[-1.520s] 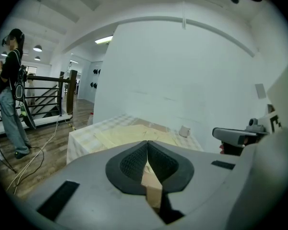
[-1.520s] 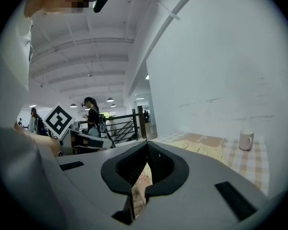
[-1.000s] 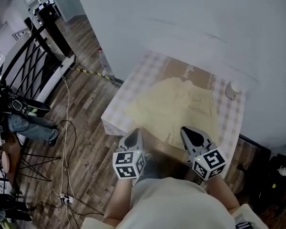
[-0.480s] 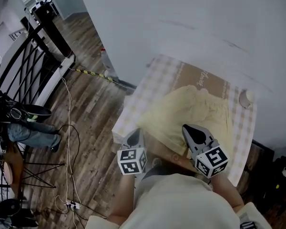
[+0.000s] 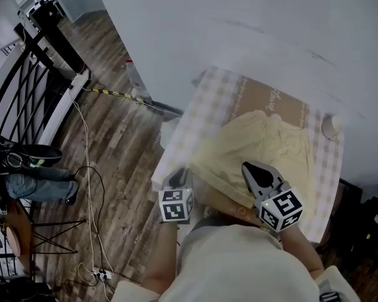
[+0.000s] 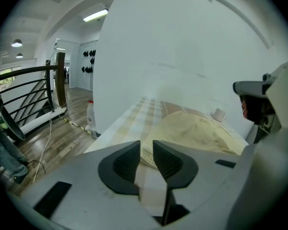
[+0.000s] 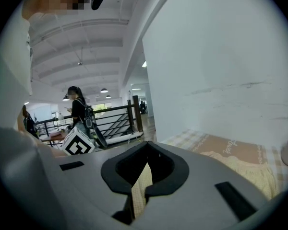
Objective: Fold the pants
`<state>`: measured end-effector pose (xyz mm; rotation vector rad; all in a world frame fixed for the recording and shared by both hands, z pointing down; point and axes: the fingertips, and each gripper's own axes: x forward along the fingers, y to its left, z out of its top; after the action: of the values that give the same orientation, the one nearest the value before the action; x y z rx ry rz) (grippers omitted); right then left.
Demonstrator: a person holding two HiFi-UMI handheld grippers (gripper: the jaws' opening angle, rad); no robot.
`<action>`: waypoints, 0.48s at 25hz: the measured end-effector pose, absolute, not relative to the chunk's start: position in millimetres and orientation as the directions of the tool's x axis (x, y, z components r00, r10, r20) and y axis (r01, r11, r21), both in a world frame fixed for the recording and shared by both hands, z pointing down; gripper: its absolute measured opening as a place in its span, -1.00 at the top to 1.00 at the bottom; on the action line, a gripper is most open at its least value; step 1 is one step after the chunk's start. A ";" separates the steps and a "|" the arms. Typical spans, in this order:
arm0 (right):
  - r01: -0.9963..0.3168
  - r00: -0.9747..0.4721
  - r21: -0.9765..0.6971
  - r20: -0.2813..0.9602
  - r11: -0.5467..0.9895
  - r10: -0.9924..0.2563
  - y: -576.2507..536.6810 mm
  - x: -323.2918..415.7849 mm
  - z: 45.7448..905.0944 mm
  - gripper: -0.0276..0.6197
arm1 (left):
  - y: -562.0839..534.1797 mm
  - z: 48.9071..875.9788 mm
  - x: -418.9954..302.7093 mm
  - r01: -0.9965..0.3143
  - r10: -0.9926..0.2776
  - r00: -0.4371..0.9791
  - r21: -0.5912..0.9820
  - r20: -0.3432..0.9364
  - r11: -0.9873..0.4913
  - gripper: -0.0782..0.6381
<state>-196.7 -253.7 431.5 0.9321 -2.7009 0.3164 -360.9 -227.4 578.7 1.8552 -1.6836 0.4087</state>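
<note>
Pale yellow pants (image 5: 264,143) lie spread on a table with a checked cloth (image 5: 208,99), against a white wall. My left gripper (image 5: 178,176) hangs at the table's near left corner, beside the pants' near edge. In the left gripper view, its jaws (image 6: 146,145) have just been opening and stand slightly apart, pressing on nothing. The pants (image 6: 197,133) lie just beyond them. My right gripper (image 5: 251,168) is over the pants' near edge. In the right gripper view it (image 7: 147,143) is shut, with a strip of yellow fabric (image 7: 140,186) caught between the pads.
A brown printed sheet (image 5: 264,96) lies under the pants at the far side. A small white cup (image 5: 332,126) stands at the far right corner. Left of the table are wood floor, cables (image 5: 88,162), a white bottle (image 5: 133,80) and a black railing (image 5: 25,87).
The head view has swung, so the table now sits further right. The left gripper has dropped toward the table's near left corner. The right gripper stays at the pants' near edge.
</note>
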 end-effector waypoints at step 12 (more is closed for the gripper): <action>-0.668 -0.717 -0.127 0.375 0.733 -0.588 -262.3 -211.5 450.8 0.91 | -248.9 620.3 -371.2 -0.982 -0.683 0.170 0.178 0.711 -0.058 0.45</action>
<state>-211.5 -262.3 450.8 0.9788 -2.6266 0.3654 -371.2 -248.9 620.3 1.8083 -1.5774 0.5973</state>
